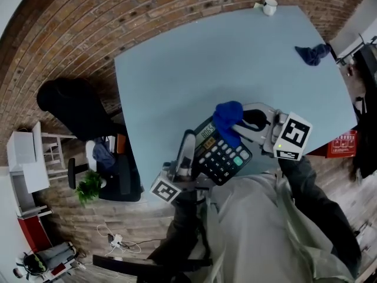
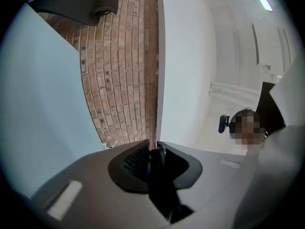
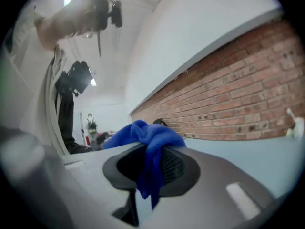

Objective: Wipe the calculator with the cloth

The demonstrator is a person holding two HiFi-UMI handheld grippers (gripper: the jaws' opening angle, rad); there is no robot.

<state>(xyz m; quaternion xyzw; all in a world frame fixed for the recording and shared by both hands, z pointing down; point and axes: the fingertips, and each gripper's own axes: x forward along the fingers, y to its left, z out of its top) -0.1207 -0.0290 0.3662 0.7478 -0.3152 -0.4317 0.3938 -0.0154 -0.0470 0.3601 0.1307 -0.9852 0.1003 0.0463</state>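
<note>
I judge the step in hand to be the wiping itself. The bright blue soft cloth (image 1: pixel 227 118) rests on the upper end of the dark rectangular calculator with pale and green keys (image 1: pixel 222 153), about where its display is; both seem to be held up above the light blue table (image 1: pixel 177 69), close to the person's body.

To do this step well, the cloth should be drawn with light pressure from the display down over the keys; only the soft bunch should touch the face, not the hard fingertips. The other grip holds a single edge, so a strong push could turn the calculator; it must hold firm.

The left gripper (image 2: pixel 155 150) has its pads closed on a thin dark edge, which I take for the side of the calculator. The right gripper (image 3: pixel 151 151) pinches a fold of the cloth; the rest bunches above its fingertips and a tail hangs below. The calculator lies just under the right fingertips, with the cloth between; the left fingers are on its opposite long side, apart from the cloth.
</note>
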